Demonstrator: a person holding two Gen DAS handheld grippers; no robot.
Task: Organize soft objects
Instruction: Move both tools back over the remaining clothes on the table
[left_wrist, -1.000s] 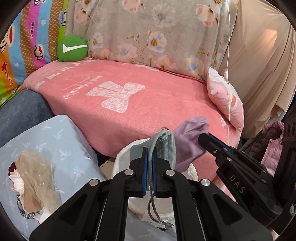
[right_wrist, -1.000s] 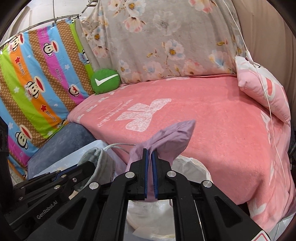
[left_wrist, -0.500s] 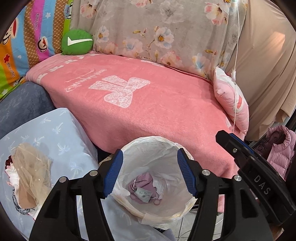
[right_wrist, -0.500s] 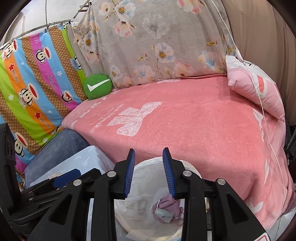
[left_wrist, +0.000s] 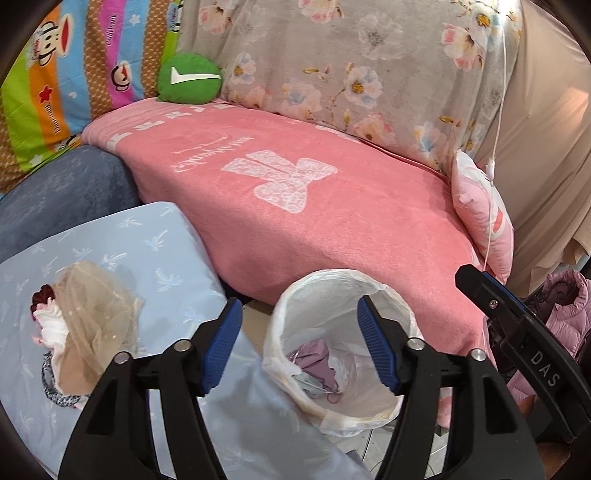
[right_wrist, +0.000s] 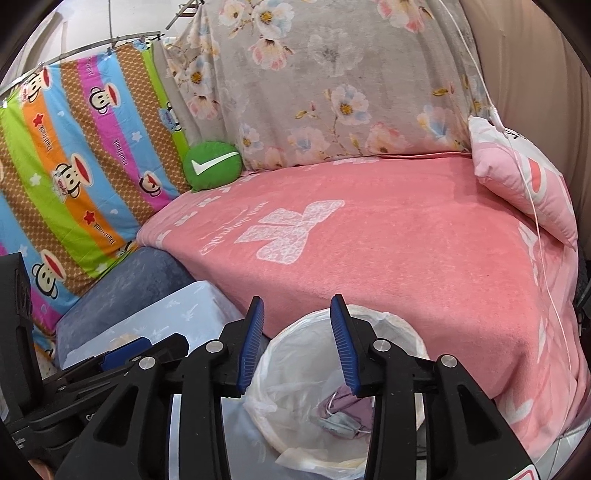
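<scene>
Left wrist: crinkly round bin (left_wrist: 384, 291) w/ cloths (left_wrist: 317, 360)

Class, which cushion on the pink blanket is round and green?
The green cushion with a white tick, at the blanket's far left corner; the other pillow is pink.

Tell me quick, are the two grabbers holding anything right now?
Left gripper: open, holding nothing, above the white bin.
Right gripper: open, holding nothing; the purple cloth lies in the bin.
</scene>
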